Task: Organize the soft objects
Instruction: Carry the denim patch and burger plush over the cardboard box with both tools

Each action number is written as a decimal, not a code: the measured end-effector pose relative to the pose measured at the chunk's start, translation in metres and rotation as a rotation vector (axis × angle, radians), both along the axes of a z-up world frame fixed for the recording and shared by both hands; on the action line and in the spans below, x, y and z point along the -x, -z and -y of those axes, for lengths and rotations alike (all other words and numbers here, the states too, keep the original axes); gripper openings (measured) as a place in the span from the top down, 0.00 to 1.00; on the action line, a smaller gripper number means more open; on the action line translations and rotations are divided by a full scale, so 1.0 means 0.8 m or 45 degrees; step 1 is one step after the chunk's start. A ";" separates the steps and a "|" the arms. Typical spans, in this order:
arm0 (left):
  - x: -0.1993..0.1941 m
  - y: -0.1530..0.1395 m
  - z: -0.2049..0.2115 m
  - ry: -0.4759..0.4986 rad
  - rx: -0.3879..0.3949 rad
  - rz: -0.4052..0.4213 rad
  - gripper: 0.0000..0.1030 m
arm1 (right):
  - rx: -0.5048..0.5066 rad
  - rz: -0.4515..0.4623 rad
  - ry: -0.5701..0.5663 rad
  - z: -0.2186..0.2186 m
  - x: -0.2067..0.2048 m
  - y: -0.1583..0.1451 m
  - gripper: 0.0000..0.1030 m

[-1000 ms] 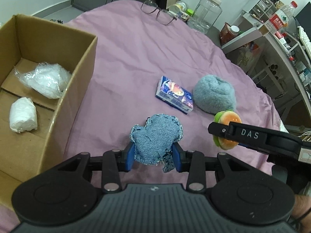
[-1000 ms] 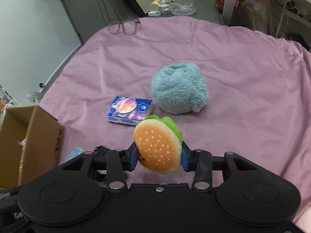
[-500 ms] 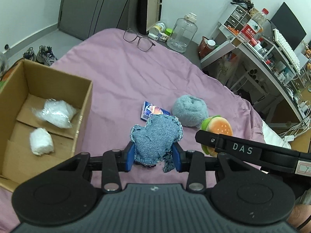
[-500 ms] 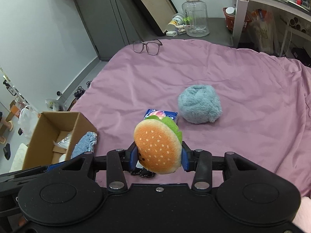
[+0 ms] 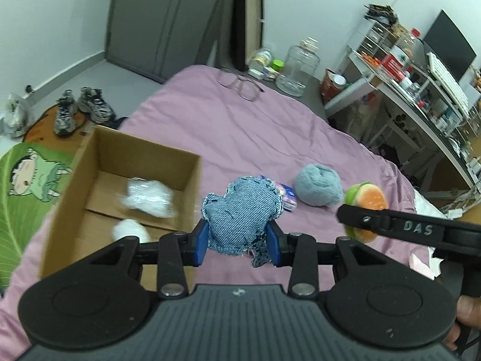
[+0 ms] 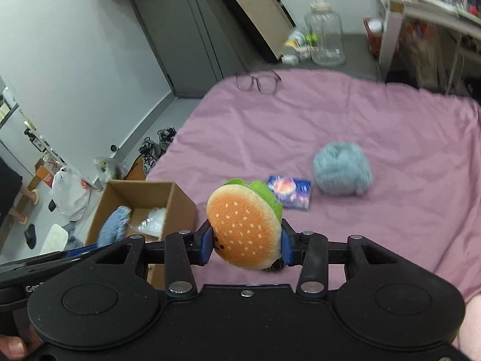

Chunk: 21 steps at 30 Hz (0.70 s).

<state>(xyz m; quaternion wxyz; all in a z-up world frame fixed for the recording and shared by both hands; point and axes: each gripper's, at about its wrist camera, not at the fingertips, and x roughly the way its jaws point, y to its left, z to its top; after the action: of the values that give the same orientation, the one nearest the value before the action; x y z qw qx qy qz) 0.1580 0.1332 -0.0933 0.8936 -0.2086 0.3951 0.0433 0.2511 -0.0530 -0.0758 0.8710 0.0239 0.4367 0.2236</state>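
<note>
My left gripper point(image 5: 238, 245) is shut on a blue denim pouch point(image 5: 240, 213), held high above the pink bed, just right of the open cardboard box point(image 5: 75, 177). My right gripper point(image 6: 245, 248) is shut on a plush hamburger point(image 6: 245, 230), also held high; the hamburger shows in the left wrist view point(image 5: 365, 200). The box point(image 6: 180, 201) holds two white soft bundles point(image 5: 148, 198). A fluffy grey-blue ball point(image 5: 318, 188) and a blue tissue pack point(image 6: 290, 192) lie on the bed.
Glasses point(image 5: 240, 85) lie near the bed's far edge. A clear jug point(image 5: 296, 70) and bottles stand on the floor beyond. A cluttered desk point(image 5: 421, 90) is at the right. Shoes point(image 5: 81, 109) and a green mat lie left of the box.
Both grippers have risen well above the bed with their objects still held. The left one has shifted toward the box, which now sits lower and closer to centre in its view.
</note>
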 end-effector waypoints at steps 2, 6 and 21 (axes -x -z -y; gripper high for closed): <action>0.010 -0.010 -0.012 -0.009 -0.028 0.005 0.62 | -0.013 0.013 -0.015 -0.008 0.000 -0.013 0.59; 0.024 -0.025 -0.040 -0.049 -0.053 0.001 0.62 | -0.031 0.031 -0.061 -0.028 0.001 -0.032 0.59; 0.028 -0.014 -0.119 -0.097 -0.108 -0.067 0.62 | 0.063 0.061 -0.236 -0.109 -0.015 -0.038 0.59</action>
<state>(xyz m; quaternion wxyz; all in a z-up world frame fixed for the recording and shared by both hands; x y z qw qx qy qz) 0.1352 0.2285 -0.0820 0.8886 -0.1844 0.4081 0.0993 0.2633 0.0340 -0.0456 0.8572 -0.0434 0.4214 0.2929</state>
